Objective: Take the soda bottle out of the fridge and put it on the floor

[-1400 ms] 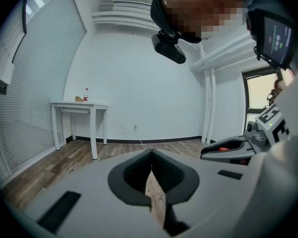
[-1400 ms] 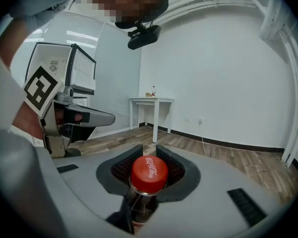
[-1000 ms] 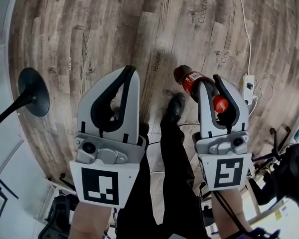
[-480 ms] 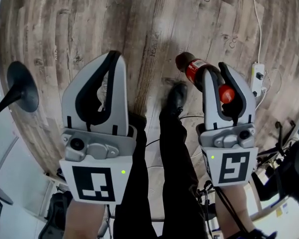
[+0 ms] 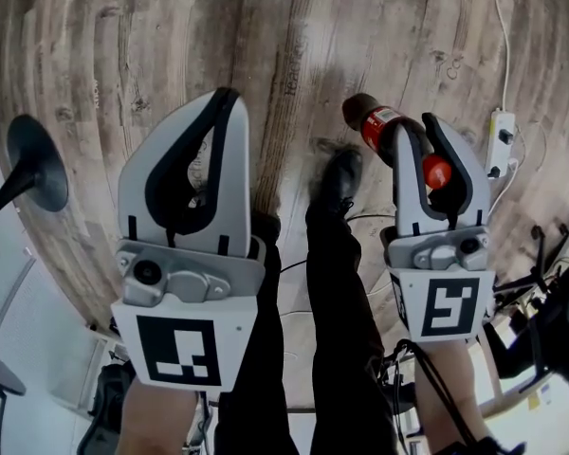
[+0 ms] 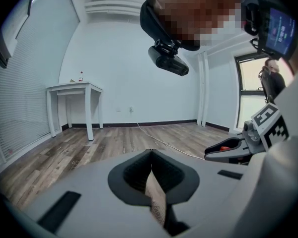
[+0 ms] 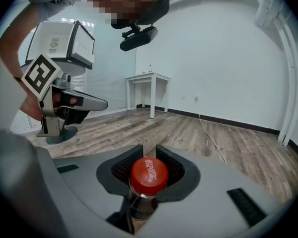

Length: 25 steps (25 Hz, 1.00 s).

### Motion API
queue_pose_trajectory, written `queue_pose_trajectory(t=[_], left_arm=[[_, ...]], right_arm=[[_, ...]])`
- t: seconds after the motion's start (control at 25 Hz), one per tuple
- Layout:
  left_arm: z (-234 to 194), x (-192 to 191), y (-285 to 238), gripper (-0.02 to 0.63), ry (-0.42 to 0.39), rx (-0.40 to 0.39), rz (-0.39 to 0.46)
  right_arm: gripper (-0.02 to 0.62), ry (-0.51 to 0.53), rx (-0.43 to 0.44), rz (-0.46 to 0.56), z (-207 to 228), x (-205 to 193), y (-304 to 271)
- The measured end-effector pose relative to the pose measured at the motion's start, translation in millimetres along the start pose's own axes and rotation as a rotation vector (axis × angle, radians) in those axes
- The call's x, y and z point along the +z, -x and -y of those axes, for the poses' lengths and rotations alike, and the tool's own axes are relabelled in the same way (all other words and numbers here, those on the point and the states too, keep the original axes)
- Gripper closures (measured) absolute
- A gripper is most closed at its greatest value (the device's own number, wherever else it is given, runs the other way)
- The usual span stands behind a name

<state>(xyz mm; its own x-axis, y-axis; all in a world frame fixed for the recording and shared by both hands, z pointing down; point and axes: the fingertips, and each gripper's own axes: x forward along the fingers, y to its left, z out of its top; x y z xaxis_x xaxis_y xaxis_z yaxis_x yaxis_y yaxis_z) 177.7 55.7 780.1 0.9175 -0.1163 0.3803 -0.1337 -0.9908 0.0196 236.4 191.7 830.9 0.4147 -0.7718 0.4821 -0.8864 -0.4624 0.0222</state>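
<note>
At the left edge of the head view a black round stand base (image 5: 36, 159) rests on the wood-plank floor (image 5: 171, 36). Ahead of both grippers the planks lie open across the whole upper field. Between the grippers the person's dark trouser legs (image 5: 337, 301) and one black shoe (image 5: 341, 173) are seen. At the right edge a white power strip (image 5: 501, 140) and its cable (image 5: 498, 27) lie on the floor, well apart from the bottle. In the left gripper view open floor is seen running to a white table (image 6: 74, 89) by the far wall. The left gripper (image 5: 226, 107) is held forward and tilted somewhat downward. Its jaws are closed tip to tip with nothing gripped, and only a slit of floor shows behind the tips. The right gripper (image 5: 420, 133) is held beside it, likewise tilted downward. Its jaws are partly apart and clamped on the neck of the soda bottle (image 5: 372, 121), just under the red cap (image 7: 149, 172). The bottle is carried clear of the floor, cap uppermost, and in the head view its dark body shows beyond and left of the jaw tips. A red label with white print is noted on the bottle body but is too small to be read. White script on the cap is seen upside down and cannot be read with certainty. Dark print on several planks is blurred and illegible.
</note>
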Motion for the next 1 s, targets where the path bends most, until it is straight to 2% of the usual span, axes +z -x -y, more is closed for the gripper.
queue_pose_trajectory(t=[0.48,0.72,1.0], left_arm=[[5,-33,-15,0.589,-0.017,-0.037,-0.029],[4,-51,-18,0.59,-0.012,-0.041,-0.048],[4,-60,-24,0.59,-0.019,-0.051,-0.059]], right_arm=[[0.502,-0.013,0.011,-0.042,-3,-47,-15],[0.502,-0.003,0.033,-0.056,-8,-63,-25],[0.502,0.028,0.02,-0.041,-4,-70,-41]])
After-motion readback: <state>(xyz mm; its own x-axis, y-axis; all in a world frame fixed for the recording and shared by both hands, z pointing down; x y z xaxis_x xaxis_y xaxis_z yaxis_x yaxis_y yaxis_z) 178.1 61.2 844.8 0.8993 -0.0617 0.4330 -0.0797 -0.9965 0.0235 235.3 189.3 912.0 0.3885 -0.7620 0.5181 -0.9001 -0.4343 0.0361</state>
